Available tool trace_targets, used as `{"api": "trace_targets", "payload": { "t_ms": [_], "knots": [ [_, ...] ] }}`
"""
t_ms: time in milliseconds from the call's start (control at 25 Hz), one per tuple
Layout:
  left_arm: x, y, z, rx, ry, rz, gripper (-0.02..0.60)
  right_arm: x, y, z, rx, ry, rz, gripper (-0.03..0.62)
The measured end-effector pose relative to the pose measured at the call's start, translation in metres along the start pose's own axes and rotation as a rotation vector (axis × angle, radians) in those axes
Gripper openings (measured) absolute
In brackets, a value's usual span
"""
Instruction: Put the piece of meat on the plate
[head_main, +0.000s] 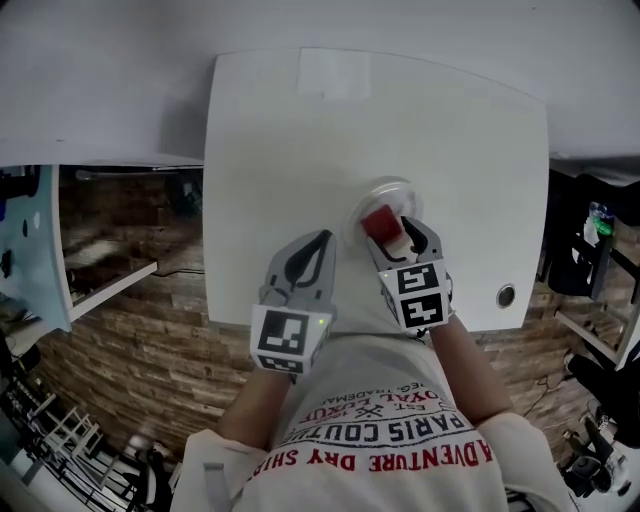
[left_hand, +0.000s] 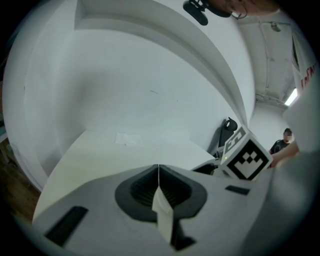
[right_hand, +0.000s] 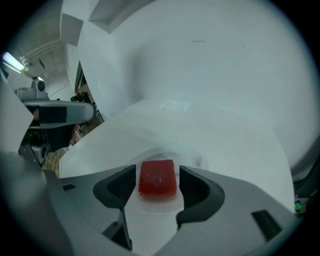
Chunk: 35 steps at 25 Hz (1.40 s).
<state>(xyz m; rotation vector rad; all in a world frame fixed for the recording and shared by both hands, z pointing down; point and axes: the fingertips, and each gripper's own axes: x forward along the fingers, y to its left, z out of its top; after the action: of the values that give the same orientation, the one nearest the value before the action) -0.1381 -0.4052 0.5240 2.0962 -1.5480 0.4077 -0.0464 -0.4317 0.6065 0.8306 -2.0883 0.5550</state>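
The plate (head_main: 385, 187) is pale like the white desk (head_main: 300, 130), so we can hardly trace its rim in the head view, and its near part is covered there by the right gripper (head_main: 392, 241). In the right gripper view the plate (right_hand: 155, 202) is only a faint round outline on the desk (right_hand: 215, 140). The piece of meat (head_main: 379, 222) is partly hidden in the head view by one finger of this gripper. From the right gripper view we see it better: the piece of meat (right_hand: 157, 177) is a flat red block with almost square corners and a slightly glossy top, and it lies on the plate. The right gripper (right_hand: 156, 173) has its jaws apart, one on each side of the meat, with a thin gap on both sides as far as we can see. The left gripper (head_main: 318, 245) hangs over the near edge of the desk, just beside the right one. In its own view the left gripper (left_hand: 159, 171) has its jaws pressed together with nothing between them.
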Motion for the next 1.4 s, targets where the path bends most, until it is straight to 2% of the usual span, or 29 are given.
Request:
{"api": "trace_targets", "payload": {
  "t_ms": [80,240,440,560,720,840,1040,1160,1400],
  "knots": [
    [0.001,-0.004,0.005,-0.001,-0.011,-0.008,0.009,-0.012,-0.002,0.009,0.014,-0.03,-0.009,0.276],
    [0.001,-0.02,0.021,0.024,-0.044,-0.032,0.008,-0.043,-0.007,0.033,0.026,-0.148,-0.03,0.113],
    [-0.008,-0.035,0.045,0.072,-0.093,-0.049,0.008,-0.093,0.002,0.073,0.02,-0.341,-0.027,0.029],
    [-0.017,-0.037,0.07,0.109,-0.155,-0.059,0.009,-0.12,0.006,0.099,0.007,-0.464,-0.049,0.014],
    [-0.036,-0.048,0.106,0.15,-0.237,-0.066,0.009,-0.162,0.003,0.121,0.047,-0.623,-0.081,0.014],
    [-0.049,-0.056,0.135,0.195,-0.313,-0.067,0.009,-0.188,0.001,0.133,0.053,-0.706,-0.105,0.012],
    [-0.069,-0.069,0.169,0.246,-0.408,-0.073,0.009,-0.219,0.006,0.143,0.002,-0.784,-0.126,0.012],
    [-0.079,-0.075,0.178,0.272,-0.448,-0.074,0.008,-0.238,0.009,0.148,0.002,-0.855,-0.111,0.012],
    [-0.084,-0.084,0.183,0.29,-0.464,-0.077,0.009,-0.248,0.009,0.147,-0.004,-0.878,-0.115,0.012]
  ]
}}
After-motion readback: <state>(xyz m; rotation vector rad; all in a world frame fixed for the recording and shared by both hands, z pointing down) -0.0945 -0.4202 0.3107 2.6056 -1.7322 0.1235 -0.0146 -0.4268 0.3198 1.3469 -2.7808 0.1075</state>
